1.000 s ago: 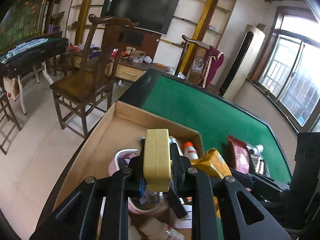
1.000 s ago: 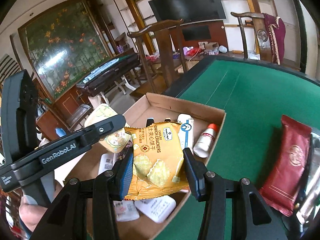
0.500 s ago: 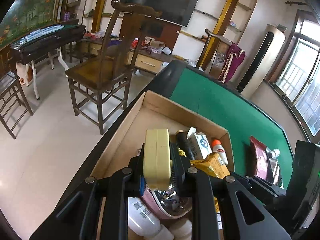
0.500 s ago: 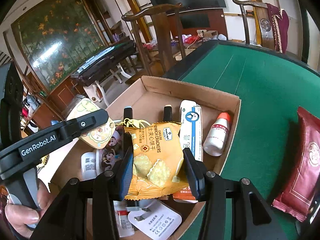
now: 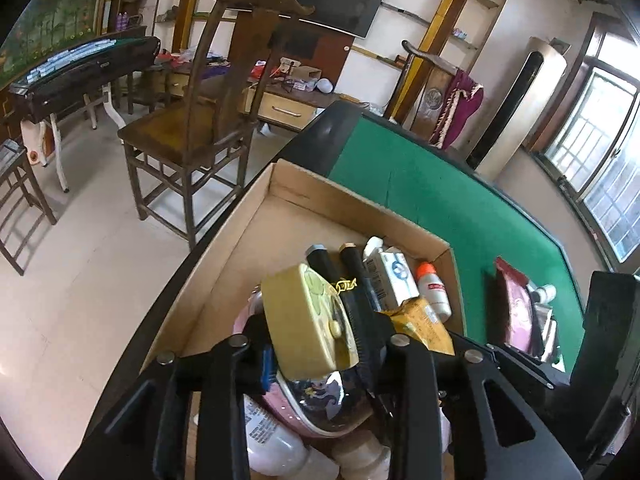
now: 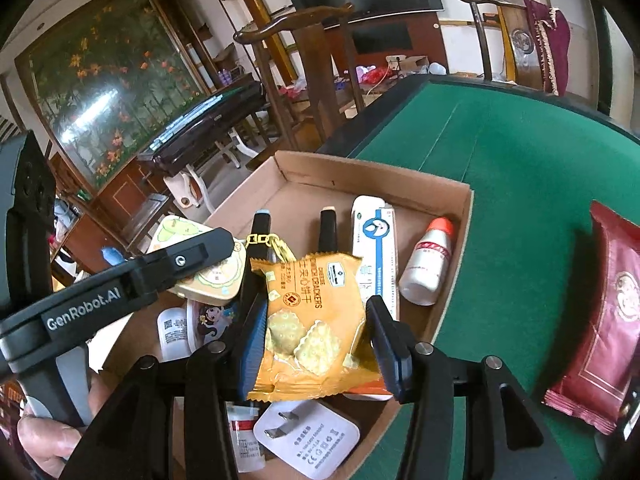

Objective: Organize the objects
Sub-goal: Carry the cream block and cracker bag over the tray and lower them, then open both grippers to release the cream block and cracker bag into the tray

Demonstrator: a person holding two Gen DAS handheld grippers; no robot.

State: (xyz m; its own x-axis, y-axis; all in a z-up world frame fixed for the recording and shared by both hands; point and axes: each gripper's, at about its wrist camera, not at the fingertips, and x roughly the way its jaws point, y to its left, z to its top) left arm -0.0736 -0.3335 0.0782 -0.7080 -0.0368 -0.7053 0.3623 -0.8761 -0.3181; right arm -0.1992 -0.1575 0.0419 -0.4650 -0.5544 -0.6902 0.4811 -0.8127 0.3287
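Note:
A cardboard box (image 5: 256,220) sits on the green table at its left edge; it also shows in the right wrist view (image 6: 448,184). My left gripper (image 5: 316,328) is shut on a pale yellow tin (image 5: 308,320) and holds it, tilted, above the box. The tin also shows in the right wrist view (image 6: 216,276). My right gripper (image 6: 316,332) is shut on an orange cracker packet (image 6: 308,320) over the box's near right part. The box holds a white carton (image 6: 376,248), a small white bottle with an orange cap (image 6: 428,268), two dark tubes, a pink case (image 5: 316,404) and a white plug (image 6: 308,440).
A dark red packet (image 6: 604,320) lies on the green felt (image 6: 520,152) right of the box. A wooden chair (image 5: 192,128) stands on the floor left of the table. More small items lie beyond the red packet (image 5: 516,308).
Both grippers have drawn back and risen a little, so more of the box shows. The yellow tin has tilted in the left gripper. The cracker packet stays held.

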